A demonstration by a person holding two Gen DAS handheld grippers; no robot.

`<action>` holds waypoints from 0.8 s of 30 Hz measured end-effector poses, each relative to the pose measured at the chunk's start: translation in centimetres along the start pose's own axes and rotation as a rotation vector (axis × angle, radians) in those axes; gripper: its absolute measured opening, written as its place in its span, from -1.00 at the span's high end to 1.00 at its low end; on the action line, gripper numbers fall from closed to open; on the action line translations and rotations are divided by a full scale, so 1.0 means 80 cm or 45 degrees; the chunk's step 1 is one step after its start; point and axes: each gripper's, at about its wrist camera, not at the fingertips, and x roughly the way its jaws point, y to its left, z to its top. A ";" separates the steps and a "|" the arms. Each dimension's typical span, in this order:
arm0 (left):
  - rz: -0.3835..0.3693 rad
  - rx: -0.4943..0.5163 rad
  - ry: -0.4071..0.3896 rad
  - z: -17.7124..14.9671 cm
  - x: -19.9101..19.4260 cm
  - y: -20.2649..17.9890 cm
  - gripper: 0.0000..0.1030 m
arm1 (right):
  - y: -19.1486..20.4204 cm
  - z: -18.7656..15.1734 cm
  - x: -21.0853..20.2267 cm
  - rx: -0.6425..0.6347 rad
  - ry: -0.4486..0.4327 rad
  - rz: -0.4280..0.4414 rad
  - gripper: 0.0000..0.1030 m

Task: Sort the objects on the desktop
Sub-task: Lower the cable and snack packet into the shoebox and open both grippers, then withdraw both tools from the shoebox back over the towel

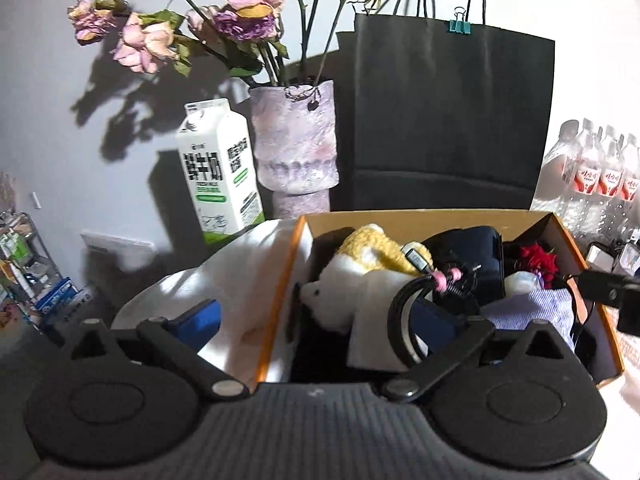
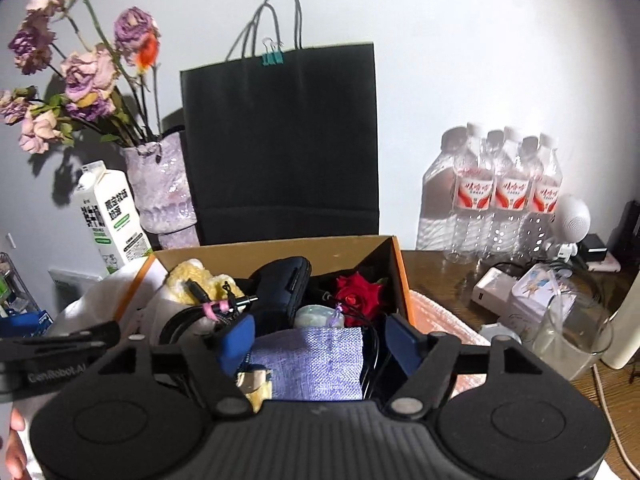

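An orange-edged cardboard box (image 1: 420, 216) (image 2: 280, 246) holds a white and yellow plush toy (image 1: 352, 280), a black cable coil with a pink tie (image 1: 444, 276) (image 2: 216, 308), a dark zip pouch (image 2: 280, 284), a red rose (image 2: 356, 294) and a lavender cloth (image 2: 312, 360). My left gripper (image 1: 320, 320) is open over the box's left side, one blue pad (image 1: 200, 316) outside the wall. My right gripper (image 2: 320, 340) is open above the lavender cloth.
Behind the box stand a milk carton (image 1: 220, 172), a purple vase of dried roses (image 1: 296, 140) and a black paper bag (image 1: 448, 120). On the wooden desk to the right are water bottles (image 2: 504, 192), a glass (image 2: 568, 336), chargers and cables (image 2: 516, 288).
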 end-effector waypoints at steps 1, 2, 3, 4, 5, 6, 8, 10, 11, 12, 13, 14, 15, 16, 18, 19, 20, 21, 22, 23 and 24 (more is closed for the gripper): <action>-0.004 0.017 -0.006 -0.002 -0.005 -0.001 -1.00 | 0.002 0.000 -0.004 -0.012 0.000 -0.005 -0.44; -0.010 0.036 -0.009 -0.005 -0.009 -0.001 -1.00 | 0.004 -0.001 -0.008 -0.026 0.002 -0.015 -0.46; -0.015 0.051 -0.009 -0.007 -0.013 -0.001 -1.00 | 0.007 -0.002 -0.012 -0.043 0.005 -0.027 -0.47; -0.021 0.062 -0.005 -0.008 -0.017 -0.001 -1.00 | 0.009 -0.003 -0.015 -0.059 0.007 -0.038 -0.47; -0.024 0.065 0.001 -0.009 -0.020 -0.001 -1.00 | 0.011 -0.005 -0.019 -0.072 0.006 -0.046 -0.48; -0.026 0.064 0.002 -0.010 -0.024 0.000 -1.00 | 0.013 -0.006 -0.022 -0.081 0.007 -0.051 -0.48; -0.033 0.059 -0.003 -0.011 -0.031 0.002 -1.00 | 0.015 -0.009 -0.027 -0.090 0.011 -0.055 -0.53; -0.041 0.064 -0.011 -0.012 -0.038 0.003 -1.00 | 0.016 -0.014 -0.032 -0.099 0.011 -0.055 -0.54; -0.043 0.067 -0.013 -0.013 -0.041 0.004 -1.00 | 0.016 -0.016 -0.035 -0.103 0.006 -0.052 -0.55; -0.042 0.070 -0.015 -0.014 -0.044 0.005 -1.00 | 0.017 -0.018 -0.038 -0.108 0.005 -0.048 -0.55; -0.041 0.068 -0.018 -0.015 -0.046 0.006 -1.00 | 0.017 -0.021 -0.040 -0.110 0.002 -0.048 -0.56; -0.040 0.064 -0.019 -0.016 -0.049 0.007 -1.00 | 0.017 -0.024 -0.042 -0.112 -0.002 -0.047 -0.56; -0.039 0.057 -0.017 -0.017 -0.051 0.008 -1.00 | 0.017 -0.026 -0.044 -0.114 -0.004 -0.043 -0.56; -0.039 0.050 -0.015 -0.019 -0.053 0.009 -1.00 | 0.017 -0.029 -0.046 -0.113 -0.006 -0.040 -0.56; -0.045 0.042 -0.014 -0.023 -0.059 0.011 -1.00 | 0.015 -0.036 -0.051 -0.109 -0.013 -0.028 -0.56; -0.048 0.039 -0.015 -0.025 -0.062 0.012 -1.00 | 0.015 -0.040 -0.054 -0.110 -0.013 -0.023 -0.56; -0.056 0.037 -0.016 -0.029 -0.065 0.012 -1.00 | 0.014 -0.044 -0.056 -0.114 -0.015 -0.017 -0.56; -0.063 0.041 -0.014 -0.032 -0.068 0.012 -1.00 | 0.014 -0.049 -0.059 -0.122 -0.019 -0.014 -0.56; -0.074 0.041 -0.014 -0.036 -0.071 0.013 -1.00 | 0.014 -0.054 -0.061 -0.130 -0.021 -0.014 -0.56; -0.090 0.040 -0.018 -0.042 -0.075 0.014 -1.00 | 0.014 -0.060 -0.064 -0.137 -0.025 -0.009 -0.56; -0.104 0.041 -0.023 -0.049 -0.080 0.016 -1.00 | 0.014 -0.067 -0.067 -0.141 -0.031 -0.003 -0.56</action>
